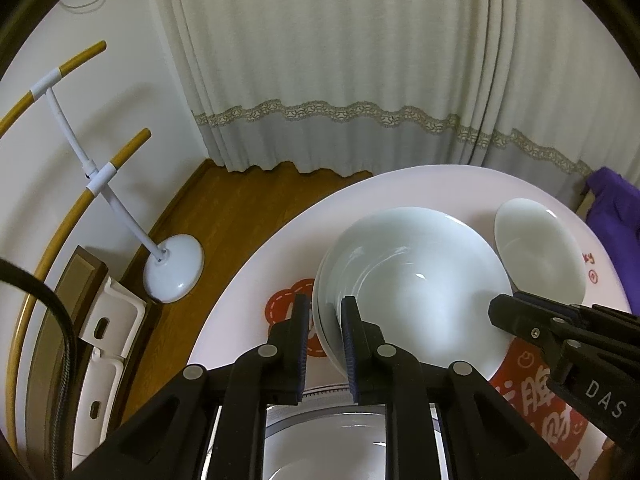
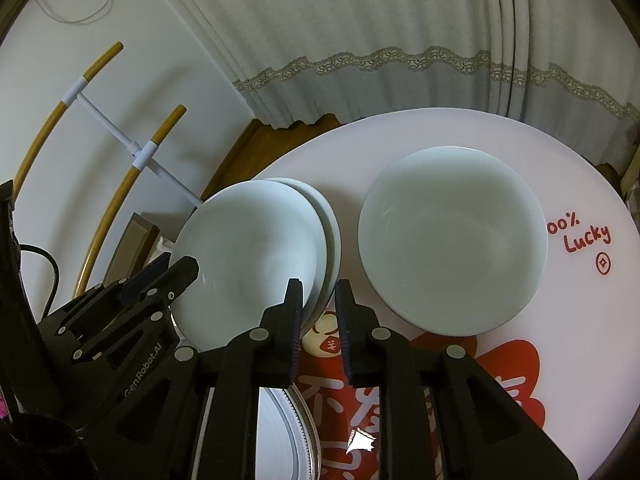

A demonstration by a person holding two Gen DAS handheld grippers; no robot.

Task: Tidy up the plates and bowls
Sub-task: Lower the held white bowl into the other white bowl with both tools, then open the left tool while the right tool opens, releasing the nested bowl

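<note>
A stack of white bowls (image 1: 412, 280) (image 2: 248, 256) rests on the round pink table (image 1: 280, 248) (image 2: 580, 340). My left gripper (image 1: 325, 316) (image 2: 176, 270) is shut on the stack's left rim, one finger inside the top bowl and one outside. At the opposite rim is my right gripper (image 2: 319, 300) (image 1: 510, 304), its jaws narrowly apart around the edge. The left finger lies over the top bowl. A sliver of table shows before the right finger. A single white shallow bowl (image 1: 540, 248) (image 2: 452, 240) lies to the right of the stack.
A plate with a grey patterned border (image 1: 320, 440) (image 2: 280, 432) lies under the grippers at the table's near edge. On the wooden floor to the left stands a white-footed rack with curved wooden bars (image 1: 172, 268) (image 2: 140, 152). A curtain hangs behind, and a purple cloth (image 1: 616, 216) lies at right.
</note>
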